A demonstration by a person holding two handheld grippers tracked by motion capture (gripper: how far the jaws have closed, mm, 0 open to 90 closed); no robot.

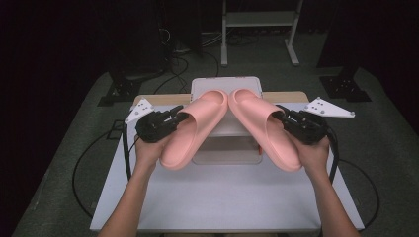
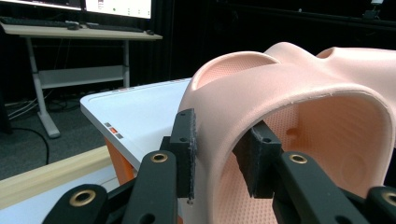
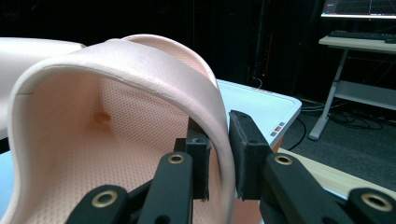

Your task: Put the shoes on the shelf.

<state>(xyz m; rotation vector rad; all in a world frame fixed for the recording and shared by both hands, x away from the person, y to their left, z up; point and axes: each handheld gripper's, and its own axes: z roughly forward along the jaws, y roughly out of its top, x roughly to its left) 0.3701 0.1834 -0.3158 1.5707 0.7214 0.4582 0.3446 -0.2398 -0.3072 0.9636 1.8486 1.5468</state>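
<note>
High view: you hold one tool in each hand above the white bench (image 1: 222, 197). Your left tool (image 1: 174, 115) is clamped on the strap edge of the left pink slipper (image 1: 195, 126); your right tool (image 1: 285, 116) is clamped on the strap edge of the right pink slipper (image 1: 264, 126). Both slippers are lifted, tilted with their toes inward and away from you, and the two toe ends meet, or nearly meet, over the white box (image 1: 226, 89) at the far middle of the bench. Their heels splay outward toward you, forming an inverted V. A grey three-cornered plate (image 1: 140, 109) sits on top of the left tool, and another (image 1: 328, 107) on the right one. Black cables trail from both tools down to the floor.

Left gripper view: your left tool (image 2: 224, 149) grips the wall of the slipper's (image 2: 289, 93) strap, one pad (image 2: 186, 140) outside and the other (image 2: 257, 156) inside the opening, both pressed on the foam. The white box (image 2: 135, 112) lies behind, with a wooden strip (image 2: 51, 172) below it.

Right gripper view: your right tool (image 3: 220, 149) pinches the strap wall of the other slipper (image 3: 116, 107) in the same manner, the pads (image 3: 247, 144) closed on both faces of the foam. The box corner (image 3: 271, 109) shows beyond the strap.
</note>
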